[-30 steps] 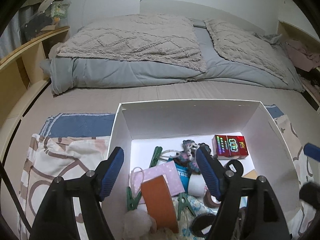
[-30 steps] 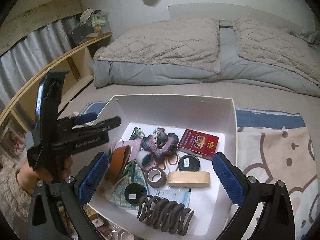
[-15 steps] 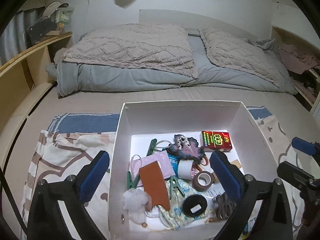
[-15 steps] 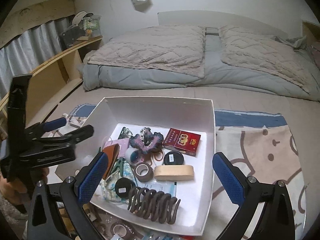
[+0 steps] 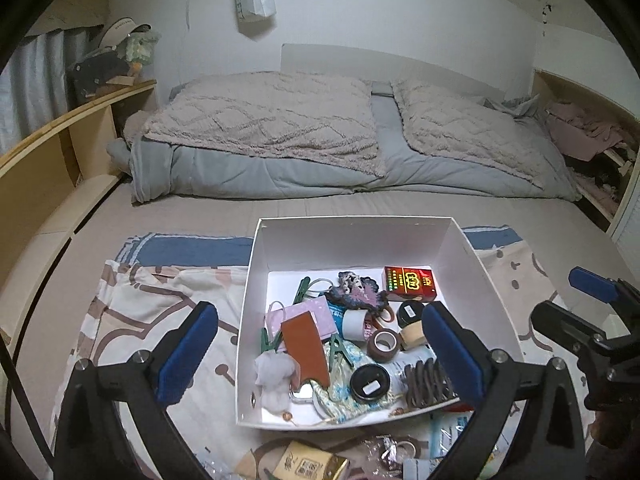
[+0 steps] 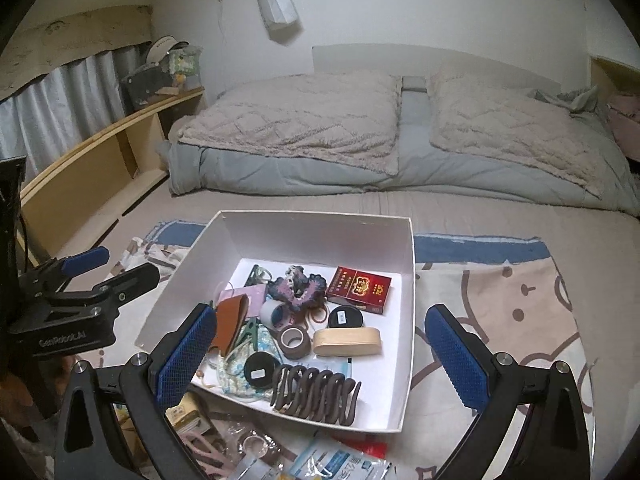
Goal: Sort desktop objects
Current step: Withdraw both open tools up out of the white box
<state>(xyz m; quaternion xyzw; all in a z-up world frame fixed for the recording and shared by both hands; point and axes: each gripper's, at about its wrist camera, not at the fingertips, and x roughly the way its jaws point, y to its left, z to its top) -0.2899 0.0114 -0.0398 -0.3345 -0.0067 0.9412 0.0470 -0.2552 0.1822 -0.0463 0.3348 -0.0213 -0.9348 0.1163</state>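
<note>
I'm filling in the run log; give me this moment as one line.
left gripper: open, empty | right gripper: open, empty | both above white cardboard box | brown spiral hair claw inside

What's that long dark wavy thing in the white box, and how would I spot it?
Find the white box on the patterned cloth at the foot of the bed. At its near edge lies a dark brown hair claw with a row of curved teeth, the only ribbed, zigzag piece, just in front of the pale wooden oval case.

Home bedroom; bed [image 5: 320, 184], pillows [image 5: 264, 116]
</note>
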